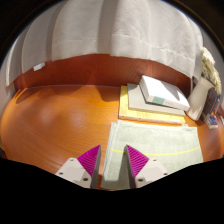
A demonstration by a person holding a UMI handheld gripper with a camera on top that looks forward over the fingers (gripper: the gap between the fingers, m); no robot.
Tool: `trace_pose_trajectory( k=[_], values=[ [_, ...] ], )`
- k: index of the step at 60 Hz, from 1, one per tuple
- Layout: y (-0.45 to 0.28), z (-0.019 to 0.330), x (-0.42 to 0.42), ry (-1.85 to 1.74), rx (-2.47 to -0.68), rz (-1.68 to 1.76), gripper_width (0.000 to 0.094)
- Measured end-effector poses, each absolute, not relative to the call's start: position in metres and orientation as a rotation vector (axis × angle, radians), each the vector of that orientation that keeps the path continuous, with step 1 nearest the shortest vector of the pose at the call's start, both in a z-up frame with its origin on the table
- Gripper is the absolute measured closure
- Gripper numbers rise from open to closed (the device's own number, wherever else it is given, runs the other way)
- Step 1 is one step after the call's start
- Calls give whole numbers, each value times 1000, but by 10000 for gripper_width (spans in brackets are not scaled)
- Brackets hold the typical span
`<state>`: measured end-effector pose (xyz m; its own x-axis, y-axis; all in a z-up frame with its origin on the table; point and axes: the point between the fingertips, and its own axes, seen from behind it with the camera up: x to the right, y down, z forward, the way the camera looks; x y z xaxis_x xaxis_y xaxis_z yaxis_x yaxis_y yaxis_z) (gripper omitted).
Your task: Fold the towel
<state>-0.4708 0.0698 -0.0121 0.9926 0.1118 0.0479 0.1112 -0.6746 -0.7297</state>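
A pale cream towel (160, 143) with a thin yellow stripe lies flat on the wooden table (50, 125), reaching from between my fingers out to the right. My gripper (113, 159) is open, its magenta pads (90, 160) standing apart just above the towel's near left edge. Nothing is held between the fingers.
A yellowish folded cloth or mat (150, 108) lies beyond the towel with a white book-like item (163, 92) on it. A white curtain (110, 30) hangs behind the table's far edge. A pale bag-like object (200, 100) sits at the far right.
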Motion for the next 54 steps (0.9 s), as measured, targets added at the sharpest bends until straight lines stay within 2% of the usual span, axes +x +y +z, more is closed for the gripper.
trace_pose_trajectory(
  k=[4, 7, 19, 22, 29, 33, 38, 46, 48, 52, 54],
  values=[
    [72, -14, -463, -117, -2324, -33, 675],
    [70, -14, -451, -111, -2325, -81, 887],
    [66, -14, -448, -210, -2383, -128, 918],
    [67, 2, -441, -223, -2380, -129, 919],
    [73, 68, -391, -187, -2300, -187, 918],
    [77, 101, -347, -151, -2253, -219, 914],
    [79, 123, -293, -127, -2216, -235, 909],
    [73, 110, -206, -137, -2244, -270, 901],
    [69, 99, -187, -139, -2259, -280, 836],
    [65, 88, -154, -151, -2263, -294, 567],
    [61, 80, -145, -148, -2265, -273, 468]
  ],
)
